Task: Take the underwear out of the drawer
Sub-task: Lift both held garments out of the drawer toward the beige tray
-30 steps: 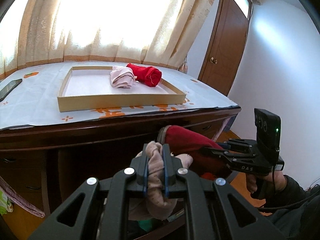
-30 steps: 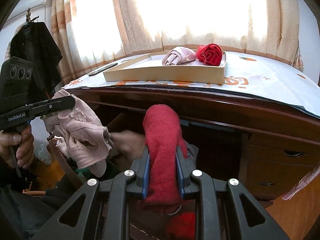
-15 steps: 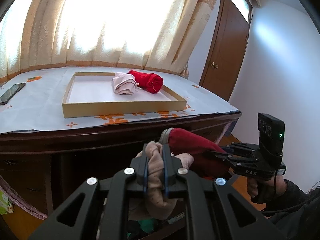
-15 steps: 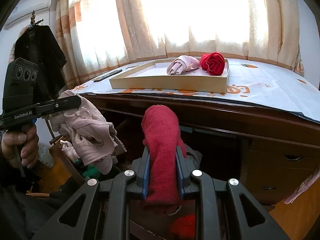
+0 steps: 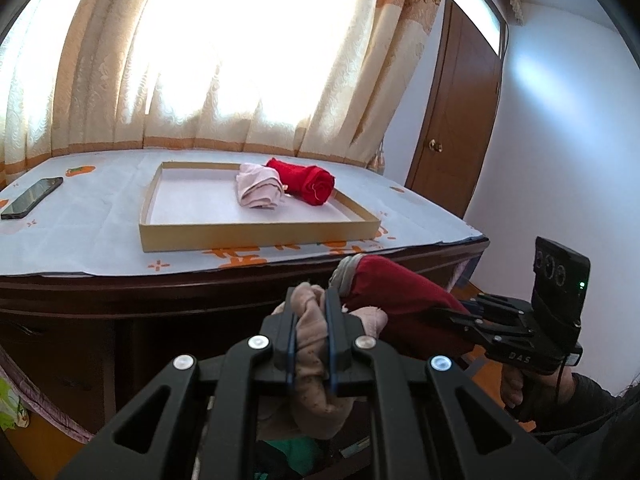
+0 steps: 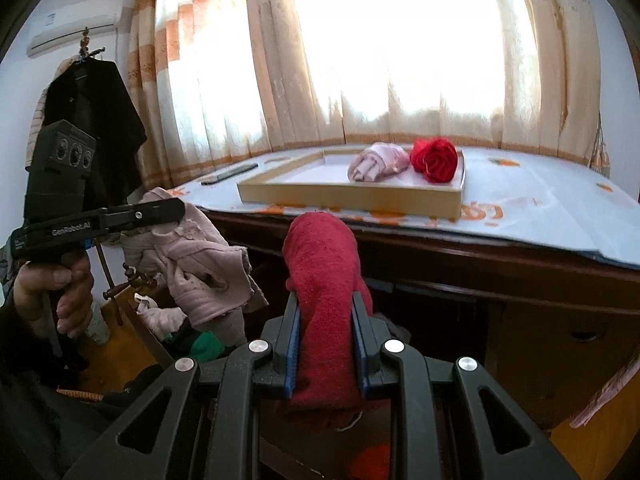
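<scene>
Underwear is in hand on both sides; the tray serves as landmark throughout.

Left wrist view: the left gripper (image 5: 310,334) is clamped on a pink piece (image 5: 316,364), held in front of and below the tray (image 5: 256,234), which sits on the desk (image 5: 80,292). To its right, the right gripper (image 5: 460,316) grips a red piece (image 5: 400,304), also below the tray's near edge. Inside the tray, at its far right, lie a rolled pink item (image 5: 259,189) and a rolled red item (image 5: 310,186), touching. A phone (image 5: 32,197) lies left of the tray.

Right wrist view: the right gripper (image 6: 326,344) is closed on the red piece (image 6: 324,280), which stands upright between the pads, below the tray's (image 6: 352,198) front wall. The left gripper (image 6: 160,210), left of and lower than the tray, pinches the pink piece (image 6: 200,272), which hangs loose. More cloth, some of it green, shows dimly beneath.

Judgement: extraction appears done for these two pieces; the carry to the tray is in hand. The next move calls for lifting both above the tray's front wall and setting them on its bare floor, near side, clear of the rolled pair, before opening.
</scene>
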Demonstrator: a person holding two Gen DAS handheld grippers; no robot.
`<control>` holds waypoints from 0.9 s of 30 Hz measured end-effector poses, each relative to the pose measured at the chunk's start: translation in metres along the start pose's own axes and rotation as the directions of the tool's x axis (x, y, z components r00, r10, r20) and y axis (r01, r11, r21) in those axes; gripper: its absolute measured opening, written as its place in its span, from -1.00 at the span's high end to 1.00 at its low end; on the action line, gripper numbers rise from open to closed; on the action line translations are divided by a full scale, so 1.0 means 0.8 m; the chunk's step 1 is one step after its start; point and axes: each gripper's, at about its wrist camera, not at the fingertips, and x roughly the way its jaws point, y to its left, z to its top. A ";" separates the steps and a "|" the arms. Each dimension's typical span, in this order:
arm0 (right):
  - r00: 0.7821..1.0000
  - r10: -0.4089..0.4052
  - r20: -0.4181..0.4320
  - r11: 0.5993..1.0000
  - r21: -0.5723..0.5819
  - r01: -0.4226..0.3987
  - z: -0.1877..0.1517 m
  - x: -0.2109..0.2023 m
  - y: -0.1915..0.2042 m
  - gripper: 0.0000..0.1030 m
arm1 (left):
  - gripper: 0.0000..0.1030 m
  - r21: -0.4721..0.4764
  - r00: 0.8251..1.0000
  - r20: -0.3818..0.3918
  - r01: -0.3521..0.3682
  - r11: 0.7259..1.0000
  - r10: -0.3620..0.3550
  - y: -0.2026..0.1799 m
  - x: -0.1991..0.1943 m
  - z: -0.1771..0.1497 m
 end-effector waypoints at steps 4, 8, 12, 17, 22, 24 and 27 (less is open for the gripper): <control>0.999 0.007 0.050 1.000 -0.012 -0.006 0.005 -0.012 0.004 0.53 | 0.83 0.002 1.000 0.025 -0.008 1.000 0.008 0.000 -0.005 0.002; 0.997 0.010 0.081 1.000 -0.022 -0.009 0.008 -0.019 0.007 0.53 | 0.83 0.005 0.999 0.052 -0.012 1.000 0.012 0.000 -0.010 0.005; 0.994 0.016 0.108 1.000 -0.028 -0.013 0.009 -0.023 0.008 0.53 | 0.83 0.011 0.997 0.080 -0.023 1.000 0.022 0.000 -0.014 0.007; 0.989 0.023 0.144 0.999 -0.041 -0.017 0.013 -0.031 0.012 0.53 | 0.83 0.023 0.993 0.114 -0.040 0.999 0.038 -0.004 -0.021 0.009; 0.986 0.024 0.164 0.999 -0.052 -0.016 0.017 -0.033 0.015 0.53 | 0.83 0.057 0.985 0.162 -0.071 0.996 0.061 -0.012 -0.031 0.014; 0.985 0.024 0.174 0.998 -0.057 -0.014 0.019 -0.033 0.017 0.53 | 0.83 0.069 0.982 0.177 -0.080 0.994 0.067 -0.015 -0.033 0.016; 0.982 0.025 0.185 0.998 -0.065 -0.013 0.024 -0.033 0.019 0.53 | 0.83 0.079 0.979 0.191 -0.085 0.993 0.069 -0.017 -0.035 0.020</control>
